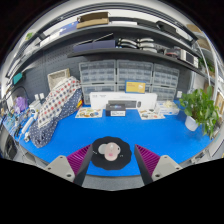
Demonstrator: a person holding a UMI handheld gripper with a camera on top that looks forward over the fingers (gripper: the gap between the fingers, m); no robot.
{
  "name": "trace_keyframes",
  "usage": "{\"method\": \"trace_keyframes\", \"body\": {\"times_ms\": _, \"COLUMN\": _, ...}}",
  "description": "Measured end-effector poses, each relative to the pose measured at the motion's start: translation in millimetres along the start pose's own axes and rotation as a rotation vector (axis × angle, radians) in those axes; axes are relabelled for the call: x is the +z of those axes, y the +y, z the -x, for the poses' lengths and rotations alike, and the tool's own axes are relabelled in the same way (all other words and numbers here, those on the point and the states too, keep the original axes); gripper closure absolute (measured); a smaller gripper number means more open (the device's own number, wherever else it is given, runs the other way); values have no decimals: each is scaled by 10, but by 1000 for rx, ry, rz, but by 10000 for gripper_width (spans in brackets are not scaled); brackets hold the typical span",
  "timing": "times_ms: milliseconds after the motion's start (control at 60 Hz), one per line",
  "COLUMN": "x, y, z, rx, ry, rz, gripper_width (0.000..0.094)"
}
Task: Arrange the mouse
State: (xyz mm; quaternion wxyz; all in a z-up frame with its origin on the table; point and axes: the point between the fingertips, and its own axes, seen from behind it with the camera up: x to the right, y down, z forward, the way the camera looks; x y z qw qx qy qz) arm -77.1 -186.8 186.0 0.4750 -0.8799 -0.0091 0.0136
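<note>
A small pale pink-and-white mouse (110, 152) lies on a dark, round, scallop-edged mouse mat (110, 163) on the blue table cover (160, 132). My gripper (112, 158) is open. Its fingers, with magenta pads (79, 156), stand wide apart at either side of the mat. The mouse sits between the fingertips with a clear gap on each side, resting on the mat.
A plaid-covered bundle (55, 108) stands at the left of the table. A potted green plant (200, 108) stands at the right. White boxes and a small grey device (118, 106) line the back edge, below drawer cabinets (115, 73) and shelves.
</note>
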Motion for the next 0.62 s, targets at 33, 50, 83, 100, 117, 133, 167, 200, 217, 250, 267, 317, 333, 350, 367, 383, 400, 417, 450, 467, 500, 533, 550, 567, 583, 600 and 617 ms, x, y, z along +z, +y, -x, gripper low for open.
{"method": "trace_keyframes", "body": {"times_ms": 33, "x": -82, "y": 33, "z": -32, "rx": -1, "ry": 0, "rz": -4, "gripper_width": 96}}
{"method": "trace_keyframes", "body": {"times_ms": 50, "x": -125, "y": 49, "z": -42, "rx": -2, "ry": 1, "rz": -4, "gripper_width": 98}}
{"method": "trace_keyframes", "body": {"times_ms": 83, "x": -190, "y": 96, "z": -75, "rx": 2, "ry": 2, "rz": -4, "gripper_width": 95}}
{"method": "trace_keyframes", "body": {"times_ms": 100, "x": -223, "y": 117, "z": -90, "rx": 3, "ry": 3, "rz": -4, "gripper_width": 96}}
{"method": "trace_keyframes", "body": {"times_ms": 117, "x": -255, "y": 135, "z": -106, "rx": 3, "ry": 3, "rz": -5, "gripper_width": 98}}
{"method": "trace_keyframes", "body": {"times_ms": 133, "x": -287, "y": 155, "z": -121, "rx": 2, "ry": 4, "rz": -6, "gripper_width": 97}}
{"method": "trace_keyframes", "body": {"times_ms": 167, "x": -345, "y": 189, "z": -143, "rx": -1, "ry": 4, "rz": -7, "gripper_width": 101}}
{"method": "trace_keyframes", "body": {"times_ms": 200, "x": -400, "y": 221, "z": -164, "rx": -6, "ry": 6, "rz": -8, "gripper_width": 103}}
{"method": "trace_keyframes", "body": {"times_ms": 217, "x": -425, "y": 232, "z": -173, "rx": -8, "ry": 5, "rz": -10, "gripper_width": 102}}
{"method": "trace_keyframes", "body": {"times_ms": 250, "x": -472, "y": 250, "z": -182, "rx": -7, "ry": 3, "rz": -15, "gripper_width": 103}}
{"method": "trace_keyframes", "body": {"times_ms": 267, "x": -494, "y": 256, "z": -185, "rx": -6, "ry": 2, "rz": -18, "gripper_width": 101}}
{"method": "trace_keyframes", "body": {"times_ms": 317, "x": -558, "y": 266, "z": -186, "rx": -3, "ry": -4, "rz": -22, "gripper_width": 100}}
{"method": "trace_keyframes", "body": {"times_ms": 333, "x": -575, "y": 270, "z": -186, "rx": -2, "ry": -7, "rz": -23, "gripper_width": 101}}
{"method": "trace_keyframes", "body": {"times_ms": 350, "x": -590, "y": 273, "z": -187, "rx": -1, "ry": -9, "rz": -24, "gripper_width": 102}}
{"method": "trace_keyframes", "body": {"times_ms": 367, "x": -604, "y": 275, "z": -187, "rx": -1, "ry": -10, "rz": -26, "gripper_width": 102}}
{"method": "trace_keyframes", "body": {"times_ms": 383, "x": -621, "y": 275, "z": -188, "rx": 0, "ry": -12, "rz": -29, "gripper_width": 100}}
{"method": "trace_keyframes", "body": {"times_ms": 400, "x": -635, "y": 275, "z": -192, "rx": 1, "ry": -12, "rz": -31, "gripper_width": 102}}
{"method": "trace_keyframes", "body": {"times_ms": 417, "x": -651, "y": 274, "z": -195, "rx": 1, "ry": -12, "rz": -33, "gripper_width": 102}}
{"method": "trace_keyframes", "body": {"times_ms": 450, "x": -678, "y": 274, "z": -199, "rx": 0, "ry": -13, "rz": -36, "gripper_width": 104}}
{"method": "trace_keyframes", "body": {"times_ms": 467, "x": -690, "y": 274, "z": -203, "rx": 0, "ry": -13, "rz": -37, "gripper_width": 103}}
{"method": "trace_keyframes", "body": {"times_ms": 500, "x": -713, "y": 271, "z": -210, "rx": -1, "ry": -12, "rz": -41, "gripper_width": 100}}
{"method": "trace_keyframes", "body": {"times_ms": 533, "x": -735, "y": 271, "z": -216, "rx": 0, "ry": -13, "rz": -43, "gripper_width": 104}}
{"method": "trace_keyframes", "body": {"times_ms": 550, "x": -743, "y": 270, "z": -217, "rx": 0, "ry": -14, "rz": -44, "gripper_width": 103}}
{"method": "trace_keyframes", "body": {"times_ms": 567, "x": -750, "y": 281, "z": -212, "rx": 1, "ry": -14, "rz": -45, "gripper_width": 101}}
{"method": "trace_keyframes", "body": {"times_ms": 583, "x": -756, "y": 281, "z": -215, "rx": 1, "ry": -13, "rz": -45, "gripper_width": 103}}
{"method": "trace_keyframes", "body": {"times_ms": 600, "x": -760, "y": 282, "z": -215, "rx": 2, "ry": -12, "rz": -46, "gripper_width": 105}}
{"method": "trace_keyframes", "body": {"times_ms": 617, "x": -764, "y": 285, "z": -219, "rx": 2, "ry": -11, "rz": -46, "gripper_width": 106}}
